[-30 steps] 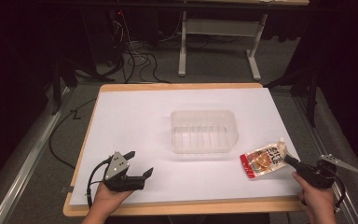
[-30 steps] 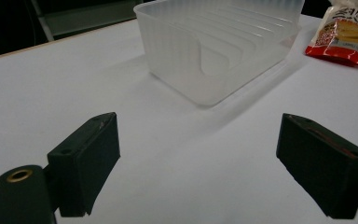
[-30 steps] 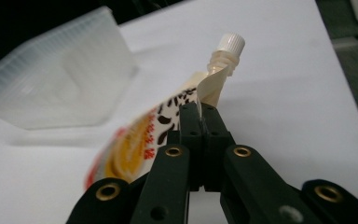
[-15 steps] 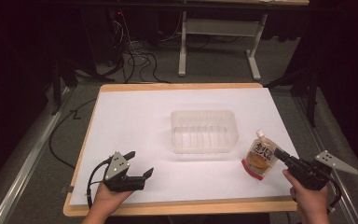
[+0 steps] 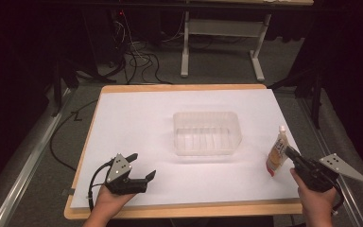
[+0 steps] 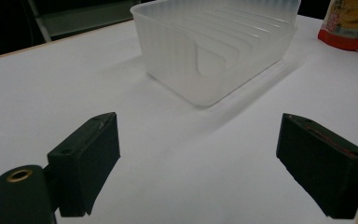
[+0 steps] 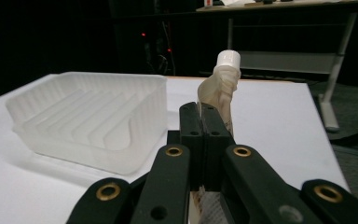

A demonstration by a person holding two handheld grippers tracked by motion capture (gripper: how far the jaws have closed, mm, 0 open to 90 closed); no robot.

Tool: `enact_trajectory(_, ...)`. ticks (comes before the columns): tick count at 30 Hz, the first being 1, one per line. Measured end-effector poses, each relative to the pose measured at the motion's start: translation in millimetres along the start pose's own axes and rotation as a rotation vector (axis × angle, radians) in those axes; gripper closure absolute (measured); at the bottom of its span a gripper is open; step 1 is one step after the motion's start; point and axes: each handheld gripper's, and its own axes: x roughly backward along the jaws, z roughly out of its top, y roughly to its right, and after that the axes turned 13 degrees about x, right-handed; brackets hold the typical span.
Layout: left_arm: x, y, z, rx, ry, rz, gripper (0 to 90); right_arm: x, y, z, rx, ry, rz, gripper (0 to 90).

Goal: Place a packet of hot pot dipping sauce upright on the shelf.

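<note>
A spouted pouch (image 5: 277, 155) with a white cap and an orange-red base stands upright near the table's right edge, held by my right gripper (image 5: 290, 153), whose jaws are shut on its side. In the right gripper view the pouch (image 7: 220, 88) rises just behind the closed jaws, cap uppermost. A clear ribbed plastic tray (image 5: 207, 133) sits empty in the middle of the white table. My left gripper (image 5: 142, 166) rests open at the front left, nothing between its jaws. In the left gripper view the tray (image 6: 216, 44) lies ahead and the pouch (image 6: 352, 22) at the far right.
The white sheet covers a wooden board (image 5: 184, 212) whose front edge runs just before both hands. Cables (image 5: 137, 61) and a desk frame (image 5: 222, 33) stand on the dark floor beyond the far edge. Bare white surface (image 5: 132, 123) lies left of the tray.
The pouch lay flat on the table a second ago; my right gripper has lifted and tipped it upright. The left gripper has stayed where it was.
</note>
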Motion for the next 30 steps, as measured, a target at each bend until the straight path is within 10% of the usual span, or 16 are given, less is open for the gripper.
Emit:
enact_trajectory(12, 0.0, -0.1, -0.1, -0.001, -0.002, -0.001, 13.9, -9.2, -3.4, -13.6, 0.031, -0.089, 0.000, 62.6)
enact_trajectory(22, -0.2, 0.0, -0.1, 0.002, -0.001, -0.004, 13.9, -14.1, 0.6, -27.9, 0.003, -0.113, -0.037, 88.9)
enact_trajectory(30, 0.9, 0.3, 0.3, -0.001, 0.000, -0.005, 13.9, -15.0, 1.7, -22.9, -0.009, -0.095, -0.033, 90.0)
